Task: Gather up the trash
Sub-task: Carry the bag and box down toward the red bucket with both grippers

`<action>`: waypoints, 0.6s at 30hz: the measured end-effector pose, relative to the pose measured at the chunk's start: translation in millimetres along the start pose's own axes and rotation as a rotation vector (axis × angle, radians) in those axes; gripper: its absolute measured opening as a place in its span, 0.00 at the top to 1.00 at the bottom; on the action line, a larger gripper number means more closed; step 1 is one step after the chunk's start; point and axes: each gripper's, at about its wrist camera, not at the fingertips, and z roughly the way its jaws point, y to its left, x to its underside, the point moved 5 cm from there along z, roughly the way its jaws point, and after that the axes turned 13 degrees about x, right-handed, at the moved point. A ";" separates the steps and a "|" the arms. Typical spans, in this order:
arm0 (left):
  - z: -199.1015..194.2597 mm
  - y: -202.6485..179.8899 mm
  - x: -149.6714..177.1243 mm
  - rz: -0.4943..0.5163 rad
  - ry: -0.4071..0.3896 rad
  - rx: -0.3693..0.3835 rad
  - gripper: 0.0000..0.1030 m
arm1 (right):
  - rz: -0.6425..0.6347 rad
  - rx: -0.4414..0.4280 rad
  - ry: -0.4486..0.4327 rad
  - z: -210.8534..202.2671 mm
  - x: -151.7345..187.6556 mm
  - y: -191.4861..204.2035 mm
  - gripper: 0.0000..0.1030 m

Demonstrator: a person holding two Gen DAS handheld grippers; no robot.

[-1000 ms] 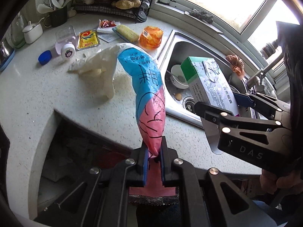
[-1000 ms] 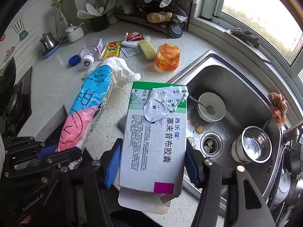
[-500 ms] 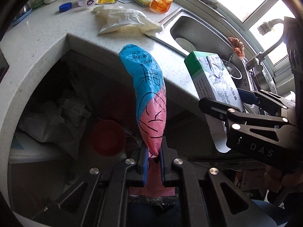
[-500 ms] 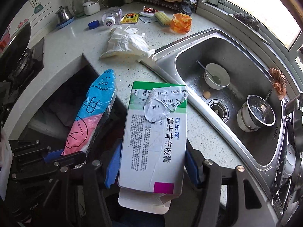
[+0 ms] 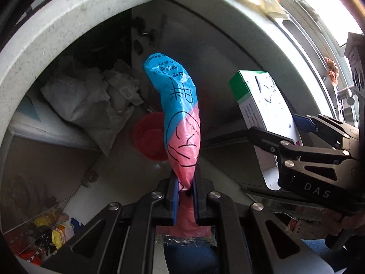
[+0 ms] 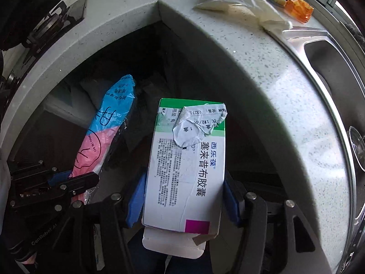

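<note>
My left gripper (image 5: 185, 183) is shut on the pink end of a blue and pink plastic wrapper (image 5: 176, 114), which stands up in front of it. The same wrapper (image 6: 107, 125) shows at the left of the right wrist view, held by the left gripper (image 6: 77, 178). My right gripper (image 6: 182, 196) is shut on a white and green medicine box (image 6: 186, 166), its blue pads pressed on both long sides. That box (image 5: 262, 105) and the right gripper (image 5: 282, 132) appear at the right of the left wrist view. Both grippers hang below the counter edge, over a dark open space.
The speckled white counter (image 6: 262, 68) curves overhead, with a white plastic bag (image 6: 239, 2) and an orange container (image 6: 297, 8) on it. Beside it lies the steel sink (image 6: 330, 64). Under the counter are a red basin (image 5: 148, 137), crumpled white bags (image 5: 91, 100) and packets on the floor (image 5: 52, 233).
Both grippers have dropped from above the counter to below its edge, carrying the wrapper and the box. The counter top and sink have slid up and out of the views.
</note>
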 end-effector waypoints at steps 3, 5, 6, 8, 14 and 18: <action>21.3 22.6 -1.3 -0.038 0.003 -0.013 0.91 | -0.026 -0.020 0.028 28.2 -1.0 14.9 0.44; 42.2 35.5 -3.3 -0.054 0.005 -0.031 0.91 | -0.038 -0.033 0.049 50.7 -1.0 21.8 0.44; 52.7 45.3 -3.0 -0.067 0.012 -0.035 0.91 | -0.043 -0.040 0.060 63.0 0.0 26.6 0.44; 73.4 69.0 -0.7 -0.098 0.019 -0.026 0.91 | -0.055 -0.058 0.089 91.1 3.7 36.5 0.44; 158.9 128.8 8.2 -0.144 0.078 -0.021 0.91 | -0.069 -0.052 0.140 187.8 21.4 57.3 0.44; 210.4 154.1 17.5 -0.141 0.120 0.019 0.91 | -0.064 -0.056 0.163 248.1 30.9 63.7 0.44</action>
